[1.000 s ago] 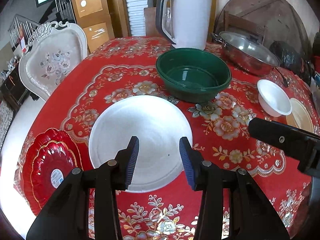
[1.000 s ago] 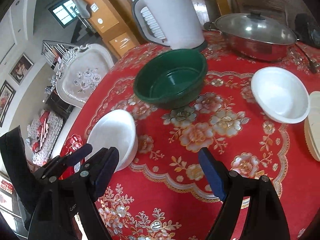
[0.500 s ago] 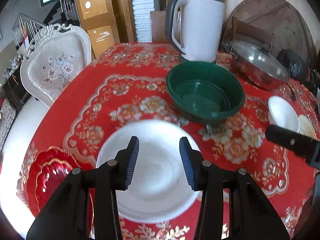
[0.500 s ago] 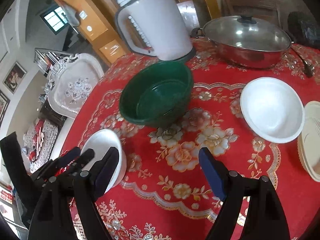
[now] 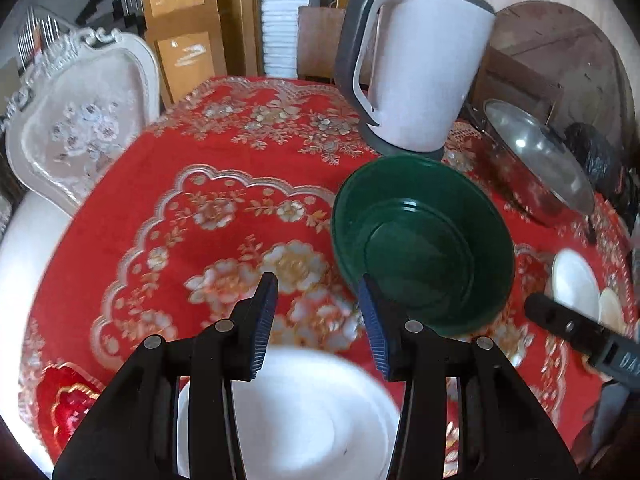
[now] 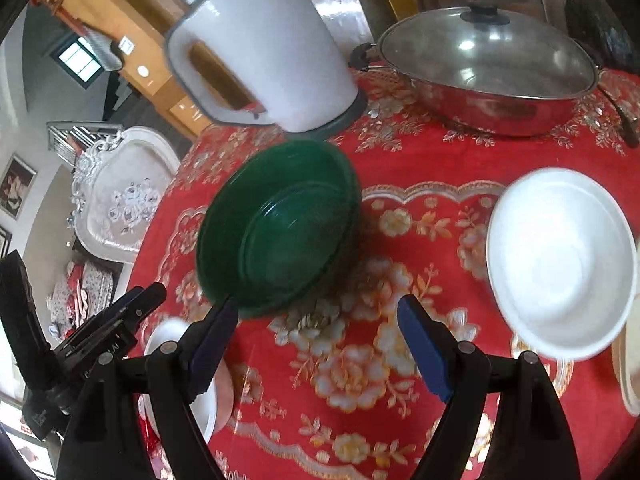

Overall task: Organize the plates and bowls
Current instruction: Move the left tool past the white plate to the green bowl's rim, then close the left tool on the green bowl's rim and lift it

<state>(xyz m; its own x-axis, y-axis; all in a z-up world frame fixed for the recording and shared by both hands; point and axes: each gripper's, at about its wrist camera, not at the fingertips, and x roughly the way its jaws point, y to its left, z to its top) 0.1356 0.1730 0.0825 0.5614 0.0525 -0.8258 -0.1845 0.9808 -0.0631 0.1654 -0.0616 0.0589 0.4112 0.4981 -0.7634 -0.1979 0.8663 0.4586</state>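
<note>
Your left gripper (image 5: 318, 316) hangs over the red floral tablecloth (image 5: 224, 184) with its jaws parted and nothing between them — the white plate (image 5: 304, 412) lies flat below it, at the tabletop's near edge. Your right gripper (image 6: 316, 340) is spread wider and also holds nothing. The green bowl (image 6: 280, 228) sits near the middle of the tabletop, just in front of the white kettle (image 6: 272, 40) at the far edge. A small white bowl (image 6: 560, 260) rests toward the right edge, apart from the green one, with a cream plate (image 6: 628, 372) just beside it. A lidded steel wok (image 6: 488, 68) stands at the far right edge, and a red plate (image 5: 64, 396) shows at the near left edge.
</note>
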